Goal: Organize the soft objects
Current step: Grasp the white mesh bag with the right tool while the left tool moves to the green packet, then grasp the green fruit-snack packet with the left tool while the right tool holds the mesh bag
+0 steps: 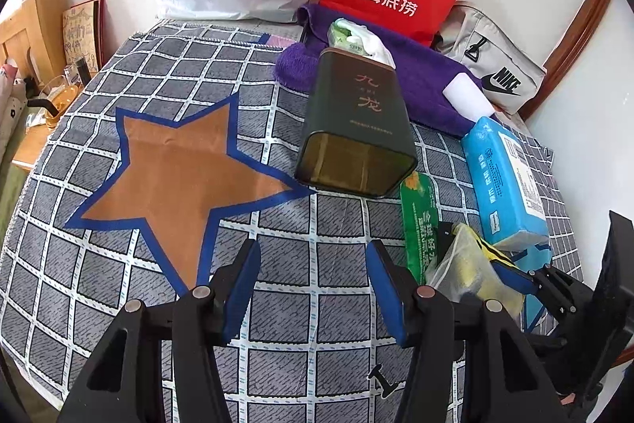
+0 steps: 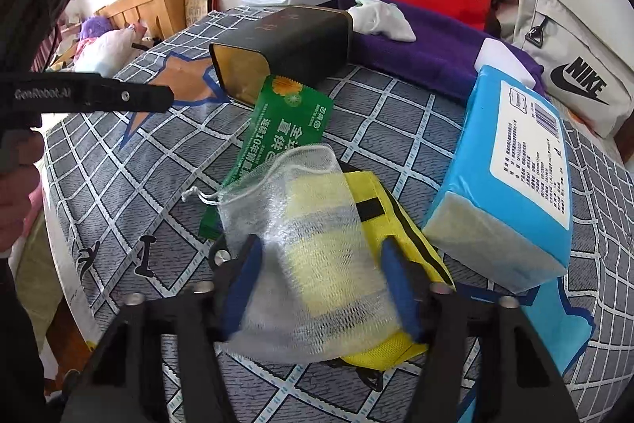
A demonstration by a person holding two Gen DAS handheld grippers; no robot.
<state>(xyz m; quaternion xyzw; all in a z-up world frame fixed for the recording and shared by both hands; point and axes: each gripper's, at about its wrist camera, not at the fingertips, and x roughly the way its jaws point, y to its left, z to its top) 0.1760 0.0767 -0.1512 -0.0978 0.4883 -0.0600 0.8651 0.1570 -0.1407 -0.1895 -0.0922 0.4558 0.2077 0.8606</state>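
Mesh pouch [image 2: 313, 256], white net with a pale yellow sponge inside, lies directly between the fingers of the right tongs [image 2: 321, 284]. Its long axis runs forward, away from the tongs, drawstring end toward the far left. The blue pads [image 2: 400, 288] flank it on both sides; the jaws stand wide, and whether they yet press the net cannot be told, as the view is blurred there.

The pouch rests on a yellow bag [image 2: 396, 224], which lies on the checked cloth [image 2: 130, 185] covering the counter. Just beyond it is a green packet [image 2: 285, 121]; just right, a blue tissue pack [image 2: 511, 165].

Left tongs [image 1: 313, 288] hang open and empty over bare cloth, the pouch off to their right. Right tongs are judged nearer and better placed for the lift.

Count:
- mesh pouch, one
- yellow bag, one
- green packet, one
- blue tissue pack, one
- dark tin [image 1: 356, 121], one, on its side, open mouth toward the tongs
- purple towel [image 1: 428, 78], one, behind the tin
- white cloth [image 2: 380, 16], one, on the towel
- white block [image 1: 467, 96], one
- shopping bags, two, against the wall
- grey pouch [image 1: 495, 66], one
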